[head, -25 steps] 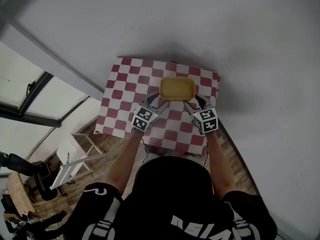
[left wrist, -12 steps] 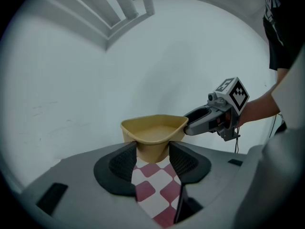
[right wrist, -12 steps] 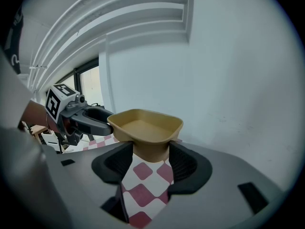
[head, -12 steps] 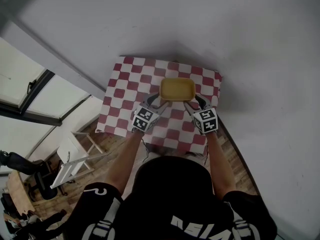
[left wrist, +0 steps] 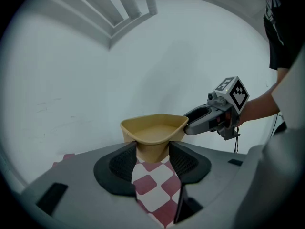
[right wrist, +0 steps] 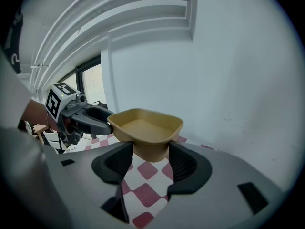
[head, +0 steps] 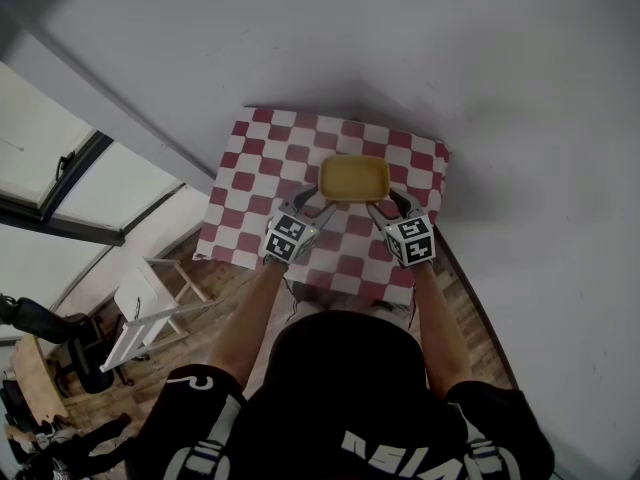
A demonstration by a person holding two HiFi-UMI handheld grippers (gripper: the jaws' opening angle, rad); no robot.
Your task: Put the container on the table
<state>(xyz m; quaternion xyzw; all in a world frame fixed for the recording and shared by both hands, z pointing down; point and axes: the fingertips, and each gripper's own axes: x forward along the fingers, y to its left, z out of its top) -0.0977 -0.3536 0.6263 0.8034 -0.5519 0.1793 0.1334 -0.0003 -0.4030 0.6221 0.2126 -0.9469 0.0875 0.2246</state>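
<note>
So, the yellow container (head: pixel 354 177) is held from 2 sides over the far half of the red-and-white checkered table (head: pixel 240 183), close to the white wall (head: pixel 450 58). The left gripper (head: pixel 313 201) is clamped on its near-left corner and the right gripper (head: pixel 386 204) on its near-right corner. In both gripper views the pads are seen pressed against the container's sloping sides, just under the rim. The container is kept upright and looks empty inside. Whether its base is touching the table can't really be told. A white wooden chair (head: pixel 140 313) is seen down on the floor, off to the left.
</note>
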